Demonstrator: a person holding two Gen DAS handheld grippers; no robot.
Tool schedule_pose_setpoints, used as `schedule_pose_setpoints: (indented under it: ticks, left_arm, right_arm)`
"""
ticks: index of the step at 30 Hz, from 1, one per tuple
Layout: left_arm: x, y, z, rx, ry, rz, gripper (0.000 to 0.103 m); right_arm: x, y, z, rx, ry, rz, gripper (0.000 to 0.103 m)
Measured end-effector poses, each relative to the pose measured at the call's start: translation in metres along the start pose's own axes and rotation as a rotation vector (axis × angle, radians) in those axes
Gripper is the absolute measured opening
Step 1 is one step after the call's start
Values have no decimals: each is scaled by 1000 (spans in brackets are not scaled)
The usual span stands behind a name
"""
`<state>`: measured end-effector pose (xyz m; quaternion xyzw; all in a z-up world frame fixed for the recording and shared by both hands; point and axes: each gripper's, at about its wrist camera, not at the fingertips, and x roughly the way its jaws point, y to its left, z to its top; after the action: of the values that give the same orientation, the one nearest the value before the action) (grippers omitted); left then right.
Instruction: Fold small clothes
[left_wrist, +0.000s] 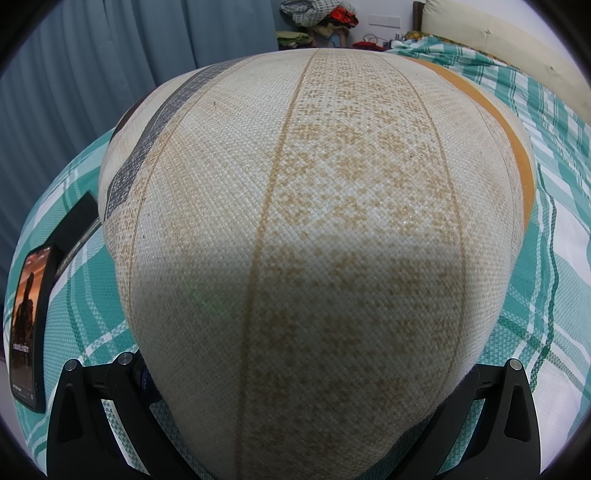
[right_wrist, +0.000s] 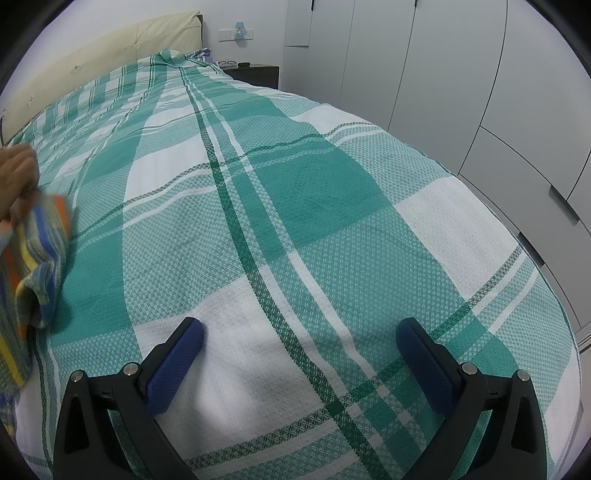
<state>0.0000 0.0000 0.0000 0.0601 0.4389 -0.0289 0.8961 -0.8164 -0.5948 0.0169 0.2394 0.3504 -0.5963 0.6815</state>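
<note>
The right gripper (right_wrist: 299, 343) hovers wide open over the green plaid bedspread (right_wrist: 332, 206), a hand (right_wrist: 16, 177) at far left holds blurred striped cloth (right_wrist: 35, 251), and the left gripper (left_wrist: 295, 424), seemingly spread, is masked by a woven beige cloth (left_wrist: 295, 221).

1. Green-and-white checked bedspread (right_wrist: 295, 221) covers the bed, cream padded headboard (right_wrist: 103, 48) behind it.
2. White wardrobe doors (right_wrist: 461, 74) line one side.
3. Blue-grey curtains (left_wrist: 110, 55) hang opposite.
</note>
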Motion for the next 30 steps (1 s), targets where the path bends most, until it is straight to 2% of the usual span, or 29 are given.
schedule_pose_setpoints:
  ticks: [30]
  left_arm:
    - [2, 2, -1, -1, 0, -3, 103]
  right_arm:
    - [0, -2, -5, -1, 0, -1, 103]
